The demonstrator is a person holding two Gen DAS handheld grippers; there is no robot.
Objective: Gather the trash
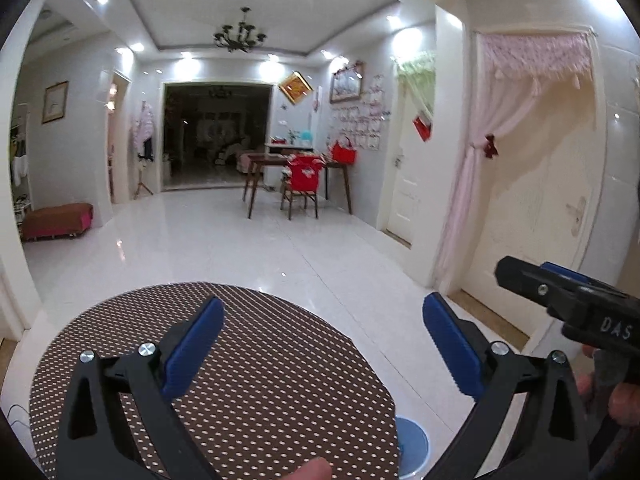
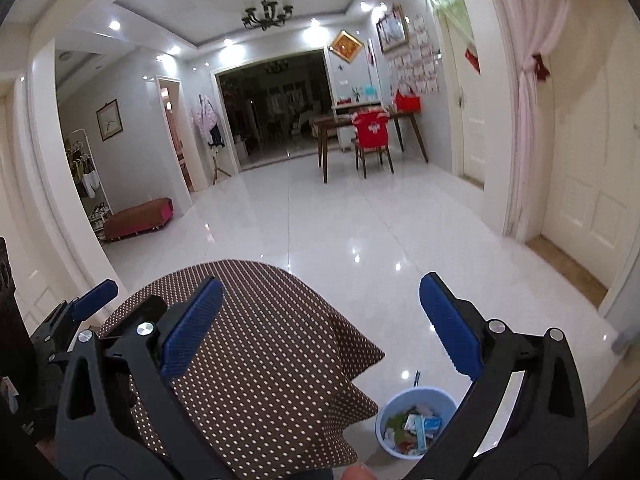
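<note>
Left gripper (image 1: 320,344): blue-padded fingers spread wide, nothing between them. It hangs above the round table (image 1: 248,344), which wears a brown cloth with small pale dots. The left finger sits over the table top; the right finger reaches past the table's right edge, over the white tiled floor (image 1: 240,240). A fingertip (image 1: 310,470) of the person shows at the bottom edge of the left wrist view.

Right gripper (image 2: 320,336): fingers also spread wide, empty. Its left finger is over the cloth, its right finger past the table's right edge. In the left wrist view this gripper enters from the right as a black body with white lettering, a hand (image 1: 624,400) below it; its fingers are not clear from that angle.

Trash: no loose pieces visible on the table top in either view. A light blue bin (image 2: 416,420) stands on the floor just beside the table's right edge, under the draped corner of the cloth. Inside it lie crumpled wrappers and paper scraps (image 2: 416,426), white, blue and green. In the left wrist view only part of the bin's rim shows, below the table's right edge.

Beyond: a wooden dining table (image 2: 360,124) with a red-covered chair (image 2: 372,136) stands well apart, at the far wall. Black chandelier (image 1: 240,34) overhead. Pink curtain (image 1: 500,152) tied back at the near door on the right.
</note>
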